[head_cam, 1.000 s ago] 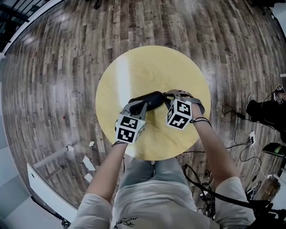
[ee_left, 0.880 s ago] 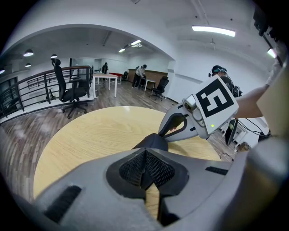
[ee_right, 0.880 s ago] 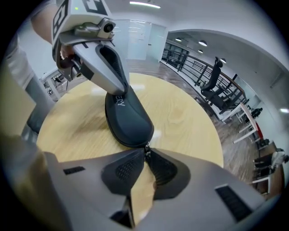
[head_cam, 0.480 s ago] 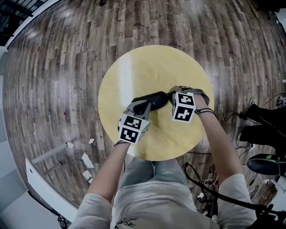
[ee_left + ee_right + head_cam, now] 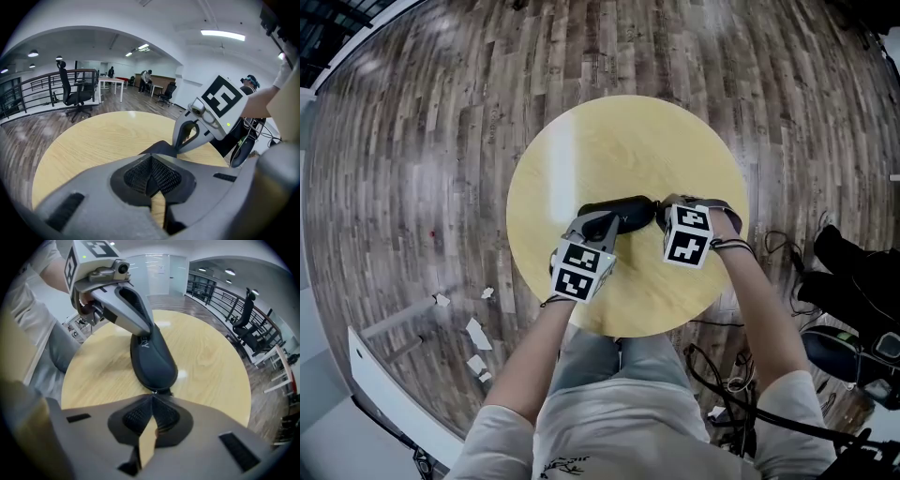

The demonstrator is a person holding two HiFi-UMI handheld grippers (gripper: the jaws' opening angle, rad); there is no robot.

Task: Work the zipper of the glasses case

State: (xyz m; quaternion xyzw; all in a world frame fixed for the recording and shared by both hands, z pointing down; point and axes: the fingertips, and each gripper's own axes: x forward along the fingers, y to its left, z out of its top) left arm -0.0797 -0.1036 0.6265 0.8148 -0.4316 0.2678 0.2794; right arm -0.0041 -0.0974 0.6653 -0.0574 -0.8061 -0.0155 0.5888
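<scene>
At 6 o'clock, nearest the body, both forearms reach in over the rim of the round yellow tabletop. Left tongs come in from about 7 o'clock, right tongs from about 4 o'clock.

Glasses case: black, oval, lying flat near the tabletop's centre, long axis roughly 9 to 3 o'clock. It sits between the two tongs, one at each end.

Left tongs: jaws closed together, with the dark edge of the case's 9 o'clock end nipped between the pads. Right tongs: jaws closed too, tips at the 3 o'clock end, apparently pinching the small zipper pull. The tab is tiny and mostly buried in the pads, so that grip is a reading, not a certainty.

Handling, as judged: the case looks light and semi-rigid, with a smooth covered shell. It would likely slide on the wood if tugged unanchored, so one end needs pinning while the pull is drawn along the seam. The best anchor hold is the end or seam edge, not the domed top, which gives flat pads nothing to bite. The pull tab is small and likely slick, and a shallow pinch could slip off.

Beyond, toward 12 o'clock: more tabletop, then wood-plank floor.
</scene>
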